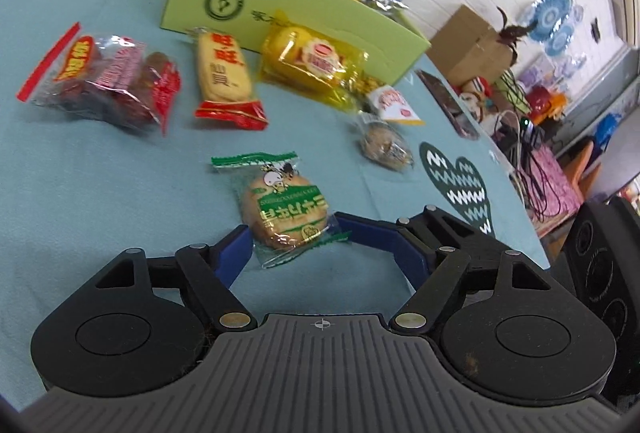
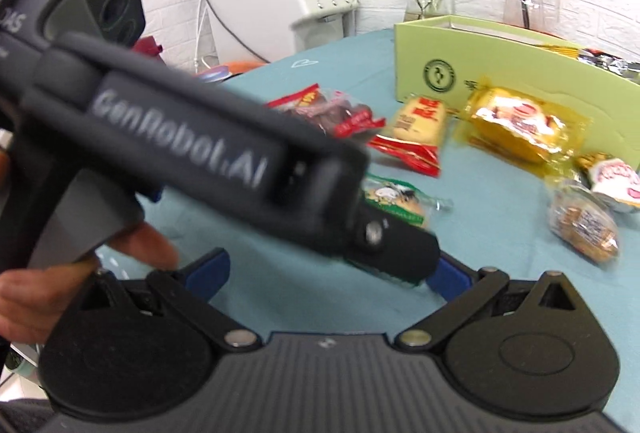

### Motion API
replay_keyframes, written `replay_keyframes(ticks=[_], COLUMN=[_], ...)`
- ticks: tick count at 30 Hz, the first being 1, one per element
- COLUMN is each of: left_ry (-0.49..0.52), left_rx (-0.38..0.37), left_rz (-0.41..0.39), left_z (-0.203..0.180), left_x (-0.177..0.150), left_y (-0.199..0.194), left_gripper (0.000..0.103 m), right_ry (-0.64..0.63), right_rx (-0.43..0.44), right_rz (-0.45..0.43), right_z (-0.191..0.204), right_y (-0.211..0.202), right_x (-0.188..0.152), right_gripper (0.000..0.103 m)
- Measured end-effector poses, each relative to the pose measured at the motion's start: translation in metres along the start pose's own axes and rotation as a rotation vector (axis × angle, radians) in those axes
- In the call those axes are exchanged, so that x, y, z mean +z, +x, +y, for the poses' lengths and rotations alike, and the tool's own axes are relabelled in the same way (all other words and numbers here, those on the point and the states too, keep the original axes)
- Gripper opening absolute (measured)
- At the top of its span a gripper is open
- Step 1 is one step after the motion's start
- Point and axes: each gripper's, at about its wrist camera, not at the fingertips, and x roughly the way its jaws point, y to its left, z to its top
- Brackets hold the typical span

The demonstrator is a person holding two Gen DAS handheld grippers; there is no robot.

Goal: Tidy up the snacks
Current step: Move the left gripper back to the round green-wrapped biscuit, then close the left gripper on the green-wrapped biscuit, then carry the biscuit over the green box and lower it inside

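L gripper [image 1: 294,233]: my jaws apart, straddling the green cracker [image 1: 286,211]; blue pads either side of the wrapper, can't tell if touching.
R gripper [image 2: 324,271]: jaws apart, nothing btwn them; L tool body crosses my view, blurred.
Green cracker: flat on teal cloth [image 1: 100,173], nearest snack to me, partly hidden in R view [image 2: 394,203].
Box [image 1: 280,13]: green, open top, far side of cloth; some packets inside at its right end.
Yellow pack [image 1: 316,63]: just in front of box, touching its wall.
Rice cracker [image 1: 222,73]: red-ended, left of yellow pack.
Red bag [image 1: 108,77]: furthest left, apart from rest.
Brown snack [image 1: 384,147]: right of centre, near small white pack [image 1: 396,105].
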Motion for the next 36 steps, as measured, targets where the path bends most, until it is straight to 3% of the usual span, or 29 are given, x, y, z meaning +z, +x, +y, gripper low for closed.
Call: replay_keyframes(ticks=[14, 19, 26, 27, 28, 29, 30, 32, 36], left_ry=[-0.067, -0.183, -0.143, -0.134, -0.120, -0.105, -0.091, -0.060, -0.087], left_rx=[0.006, -0.026, -0.023, -0.002, 0.004, 0.005, -0.003, 0.024, -0.001], left_rz=[-0.015, -0.043, -0.023, -0.014, -0.024, -0.021, -0.006, -0.016, -0.035], left_z=[0.015, 0.037, 0.026, 0.025, 0.024, 0.023, 0.022, 0.020, 0.019], left_x=[0.006, 0.017, 0.025, 0.024, 0.023, 0.022, 0.021, 0.018, 0.024], left_y=[-0.012, -0.017, -0.003, 0.001, 0.003, 0.005, 0.008, 0.009, 0.004], left_gripper=[0.067, 0.068, 0.067, 0.065, 0.060, 0.039, 0.029, 0.008, 0.006], right_ry=[0.016, 0.022, 0.031, 0.030, 0.031, 0.016, -0.004, -0.004, -0.010], right_rx=[-0.056, -0.059, -0.077, -0.084, -0.088, -0.113, -0.129, -0.146, -0.162], right_rz=[0.007, -0.024, -0.016, -0.012, -0.007, -0.021, -0.023, -0.017, -0.039], right_z=[-0.010, -0.013, -0.017, -0.017, -0.017, -0.015, -0.012, -0.013, -0.016], right_y=[-0.010, -0.004, 0.014, 0.016, 0.016, 0.013, 0.010, 0.007, -0.001], right_x=[-0.002, 0.008, 0.017, 0.016, 0.014, 0.010, 0.008, 0.008, 0.016], right_gripper=[0.102, 0.102, 0.102, 0.101, 0.092, 0.077, 0.062, 0.062, 0.059])
